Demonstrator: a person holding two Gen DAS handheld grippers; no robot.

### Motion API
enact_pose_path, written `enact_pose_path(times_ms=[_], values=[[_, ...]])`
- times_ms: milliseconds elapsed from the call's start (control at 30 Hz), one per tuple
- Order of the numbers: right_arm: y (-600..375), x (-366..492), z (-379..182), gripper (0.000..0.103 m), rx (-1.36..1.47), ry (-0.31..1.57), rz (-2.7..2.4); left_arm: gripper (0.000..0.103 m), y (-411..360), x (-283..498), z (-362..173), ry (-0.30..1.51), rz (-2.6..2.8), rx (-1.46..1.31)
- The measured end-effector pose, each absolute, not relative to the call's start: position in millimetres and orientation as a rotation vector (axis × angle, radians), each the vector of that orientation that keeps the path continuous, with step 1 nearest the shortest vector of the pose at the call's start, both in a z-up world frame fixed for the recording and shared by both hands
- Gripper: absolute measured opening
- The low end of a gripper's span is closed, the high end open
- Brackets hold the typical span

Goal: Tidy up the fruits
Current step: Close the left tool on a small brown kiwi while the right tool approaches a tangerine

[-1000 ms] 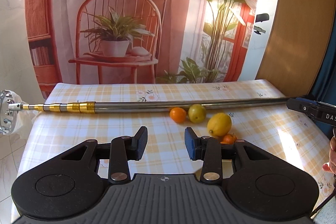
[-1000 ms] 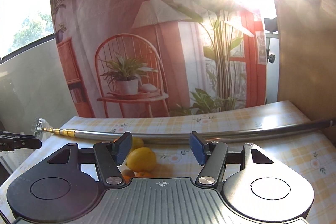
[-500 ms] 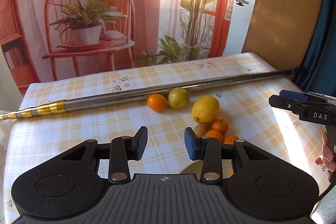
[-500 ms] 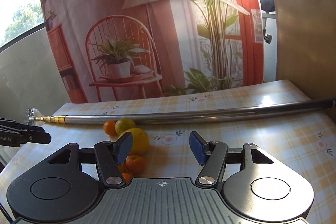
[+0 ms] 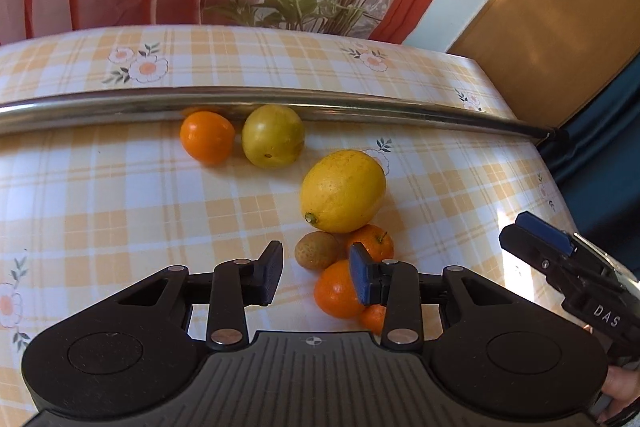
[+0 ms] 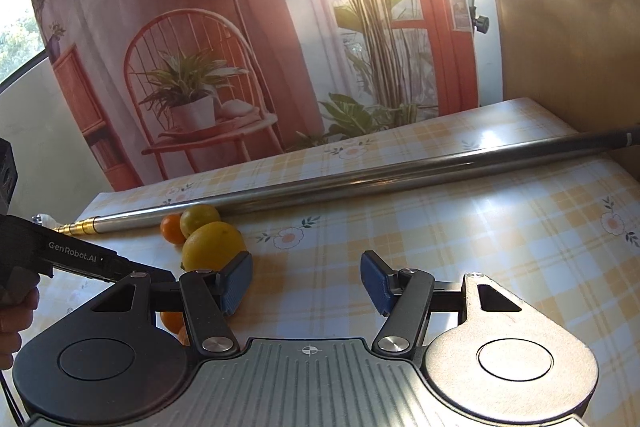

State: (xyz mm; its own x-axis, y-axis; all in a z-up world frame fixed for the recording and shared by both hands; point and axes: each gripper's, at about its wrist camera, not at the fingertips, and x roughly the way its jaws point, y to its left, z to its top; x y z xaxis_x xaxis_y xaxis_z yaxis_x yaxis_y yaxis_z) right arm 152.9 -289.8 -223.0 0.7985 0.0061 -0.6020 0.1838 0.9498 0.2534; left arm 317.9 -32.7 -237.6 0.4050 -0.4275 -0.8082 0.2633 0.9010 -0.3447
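Left gripper (image 5: 314, 273) hovers w/ jaws wide, empty, low centre of left wrist view, right over the fruit cluster: small brownish fruit (image 5: 317, 249) and orange (image 5: 338, 289) between/behind the pads, mandarin (image 5: 370, 242) and big lemon (image 5: 343, 191) just above. Another orange (image 5: 207, 136) and greenish-yellow fruit (image 5: 273, 135) touch the metal pole (image 5: 360, 107) upper centre. Right gripper (image 6: 306, 281) also wide, empty, over bare tablecloth (image 6: 500, 227) lower centre. Best approach, likely: centre pads on one fruit only, close gently so neighbours don't roll. No bowl/basket visible in either view, so destination can't be told
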Motion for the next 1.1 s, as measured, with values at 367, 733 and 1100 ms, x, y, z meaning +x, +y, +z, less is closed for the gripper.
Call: enact_pose_path(times_ms=[367,733,1100], values=[[-294.9,159.9,-235.5,0.057,0.338,0.673,-0.098,0.038,-42.6,336.5,-251.1,1.099,-0.444,-0.201],[-286.6,165.9,-244.9,0.057,0.34,0.714,-0.056,0.029,-29.8,325.3,-250.9,1.055,-0.418,-0.246],[-267.9,193.7,-254.0,0.05,0.317,0.668,0.096,0.029,-9.0,282.1,-207.5,0.859,-0.327,-0.145]])
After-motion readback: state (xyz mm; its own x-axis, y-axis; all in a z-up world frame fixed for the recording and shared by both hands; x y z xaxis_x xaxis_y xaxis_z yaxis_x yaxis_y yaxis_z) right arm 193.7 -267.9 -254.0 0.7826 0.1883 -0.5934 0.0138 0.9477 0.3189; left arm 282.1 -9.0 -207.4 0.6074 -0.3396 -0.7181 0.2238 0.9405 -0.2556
